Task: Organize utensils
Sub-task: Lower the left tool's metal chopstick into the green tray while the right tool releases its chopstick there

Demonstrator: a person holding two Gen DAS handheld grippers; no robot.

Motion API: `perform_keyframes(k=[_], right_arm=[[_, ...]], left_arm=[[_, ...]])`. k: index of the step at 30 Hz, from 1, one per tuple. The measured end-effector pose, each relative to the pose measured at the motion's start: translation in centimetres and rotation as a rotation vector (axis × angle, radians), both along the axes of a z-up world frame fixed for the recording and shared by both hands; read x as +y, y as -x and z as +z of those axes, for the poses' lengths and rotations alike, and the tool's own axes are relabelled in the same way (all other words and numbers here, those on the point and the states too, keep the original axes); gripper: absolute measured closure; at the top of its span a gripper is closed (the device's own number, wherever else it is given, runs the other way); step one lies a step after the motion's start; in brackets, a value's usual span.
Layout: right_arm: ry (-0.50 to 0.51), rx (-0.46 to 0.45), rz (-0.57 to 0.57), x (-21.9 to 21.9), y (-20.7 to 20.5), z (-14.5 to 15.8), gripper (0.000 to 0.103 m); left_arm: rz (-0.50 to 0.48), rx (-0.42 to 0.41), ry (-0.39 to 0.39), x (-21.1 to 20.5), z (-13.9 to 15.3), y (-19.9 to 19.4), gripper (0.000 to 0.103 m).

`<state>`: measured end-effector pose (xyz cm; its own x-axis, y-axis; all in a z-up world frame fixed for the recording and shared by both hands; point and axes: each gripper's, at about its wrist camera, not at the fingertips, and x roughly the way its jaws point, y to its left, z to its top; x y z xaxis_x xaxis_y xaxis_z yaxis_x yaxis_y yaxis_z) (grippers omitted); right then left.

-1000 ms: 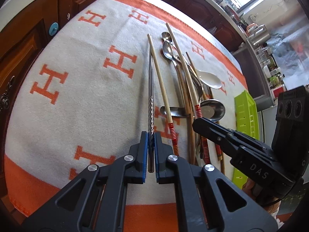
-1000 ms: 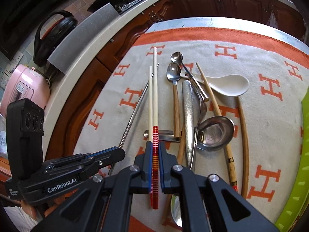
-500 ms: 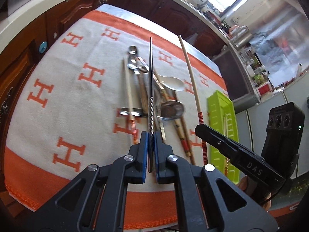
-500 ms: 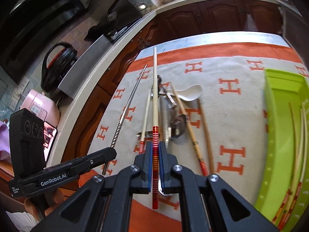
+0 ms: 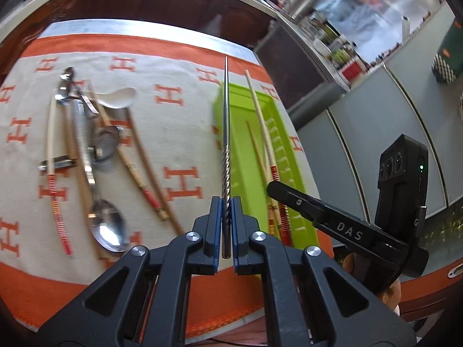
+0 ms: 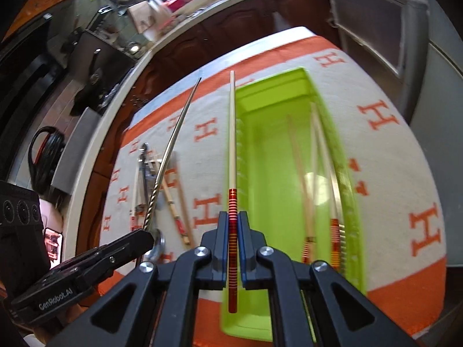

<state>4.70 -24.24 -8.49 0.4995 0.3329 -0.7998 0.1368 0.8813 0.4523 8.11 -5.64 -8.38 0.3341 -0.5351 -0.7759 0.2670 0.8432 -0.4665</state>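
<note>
Both clamped chopsticks, metal chopstick [image 5: 226, 156] and red-banded chopstick [image 6: 232, 156], have been carried toward green tray [image 6: 269, 92] at 12 o'clock; rim could be struck if lowered askew.

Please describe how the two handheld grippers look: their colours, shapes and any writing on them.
Both grippers are matte black plastic with triangular cut-outs, silver screws and blue pads on the inner faces of the fingers. The left gripper bears white "GenRobot.AI" lettering on its side; the right gripper bears "DAS". Each has a black block with three round openings; the right gripper's block shows a small green light.
</note>
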Motion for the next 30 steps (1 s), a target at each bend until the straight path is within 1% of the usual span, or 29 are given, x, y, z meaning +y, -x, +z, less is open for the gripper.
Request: perform_keyframes(k=[5,7,11,15,23,30], right_arm=[[0.03,0.032,-0.023,-1.6,0.6,-1.2,0.097],[0.034,0.038,-0.022,-2.3,0.7,-1.6,0.097],[0.035,0.061,-0.036,-3.0,0.7,-2.2,0.096],[0.02,0.064,-0.04,-3.2,0.8,-2.3,0.096],[0.021,0.051,-0.028,-2.6,1.0,-1.7,0.096],[0.025,0.043,-0.003,-1.2,1.2,-1.2,0.096]], left_arm=[[-0.059,0.041,-0.029,-4.9,-1.6,0.6,0.099],[-0.069,0.066,-0.044,-6.1,-2.5,0.7,0.099],[-0.082,0.113,-0.068,-7.3,-4.2,0.6,0.099],[-0.099,0.132,-0.084,-7.6,-5.0,0.8,0.099],[-0.136,0.136,-0.085,-6.8,-4.3,1.9,0.098],[-0.109,0.107,-0.087,-4.9,-3.2,2.1,0.098]])
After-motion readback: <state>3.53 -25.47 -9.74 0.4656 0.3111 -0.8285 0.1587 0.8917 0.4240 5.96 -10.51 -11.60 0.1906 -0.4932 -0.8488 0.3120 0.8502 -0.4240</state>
